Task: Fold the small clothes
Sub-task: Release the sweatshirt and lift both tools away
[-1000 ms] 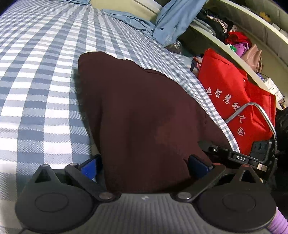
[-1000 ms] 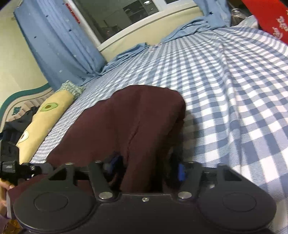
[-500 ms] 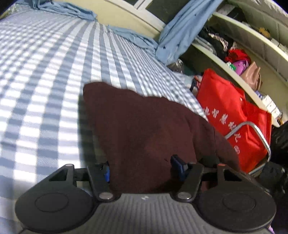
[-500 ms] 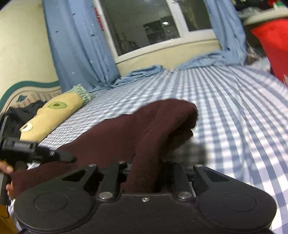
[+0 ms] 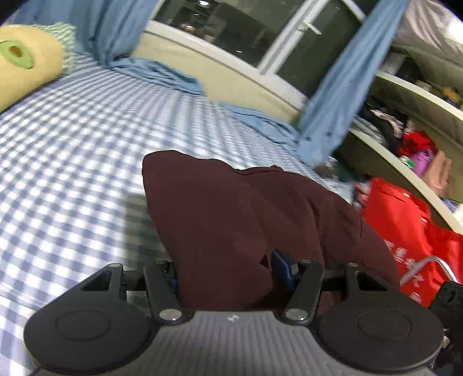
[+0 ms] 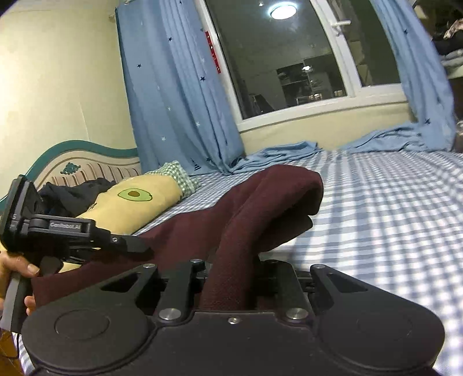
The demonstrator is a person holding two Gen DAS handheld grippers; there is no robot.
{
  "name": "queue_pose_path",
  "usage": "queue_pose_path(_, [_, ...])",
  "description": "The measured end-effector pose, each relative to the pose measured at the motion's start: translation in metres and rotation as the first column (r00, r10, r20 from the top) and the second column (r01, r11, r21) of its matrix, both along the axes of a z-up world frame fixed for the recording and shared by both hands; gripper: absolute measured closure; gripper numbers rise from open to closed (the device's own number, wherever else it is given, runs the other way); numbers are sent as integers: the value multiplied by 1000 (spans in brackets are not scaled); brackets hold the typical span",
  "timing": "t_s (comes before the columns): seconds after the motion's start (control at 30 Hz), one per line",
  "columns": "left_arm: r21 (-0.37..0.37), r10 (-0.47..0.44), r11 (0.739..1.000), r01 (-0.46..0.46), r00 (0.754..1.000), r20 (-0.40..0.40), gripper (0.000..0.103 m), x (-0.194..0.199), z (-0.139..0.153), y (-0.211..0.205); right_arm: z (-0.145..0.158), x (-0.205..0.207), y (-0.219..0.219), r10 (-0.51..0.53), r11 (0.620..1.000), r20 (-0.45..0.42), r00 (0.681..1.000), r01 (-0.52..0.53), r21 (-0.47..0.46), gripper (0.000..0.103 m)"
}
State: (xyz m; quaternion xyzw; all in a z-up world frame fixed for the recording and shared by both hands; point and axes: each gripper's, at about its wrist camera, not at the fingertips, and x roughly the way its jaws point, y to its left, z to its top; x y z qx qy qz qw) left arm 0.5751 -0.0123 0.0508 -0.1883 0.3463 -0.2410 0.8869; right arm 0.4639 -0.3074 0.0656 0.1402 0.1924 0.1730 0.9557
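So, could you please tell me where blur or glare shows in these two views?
Left wrist view: checked sheet and curtain smeared by motion, maroon garment fairly sharp. Right wrist view: ceiling light glares in the window, sheet smeared at right.

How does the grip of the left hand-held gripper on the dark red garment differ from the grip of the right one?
The left hand-held gripper has its jaws wide, around a thick bunch of the dark red garment; the right hand-held gripper has its jaws narrow, pinching a thin fold. In the left one a blue pad shows beside the cloth; in the right one the pads are hidden. Both have just been closing, and both hold the same garment above the checked bed sheet.
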Motion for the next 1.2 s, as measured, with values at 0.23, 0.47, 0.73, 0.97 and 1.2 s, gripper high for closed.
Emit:
queue_pose_path(0.23, [-23, 50, 998, -52, 995, -88, 32, -1, -58, 22, -42, 44, 5, 8, 999, -196, 981, -16, -39, 68])
queue_pose_path(0.47, [-11, 90, 996, -91, 995, -34, 2, -29, -49, 27, -47, 24, -28, -82, 997, -220, 972, 78, -26, 30])
queue_pose_path(0.73, [135, 157, 974, -180, 974, 162, 1, -100, -1, 13, -20, -29, -30, -161, 984, -70, 984, 154, -92, 2])
queue_pose_path(0.97, [187, 194, 949, -253, 939, 285, 1, -157, 51, 4, 20, -86, -15, -192, 974, 93, 977, 201, -102, 1])
queue_pose_path(1.2, [219, 209, 929, -297, 912, 353, 1, -220, 83, -2, 58, -146, -5, -195, 974, 181, 964, 211, -76, 1])
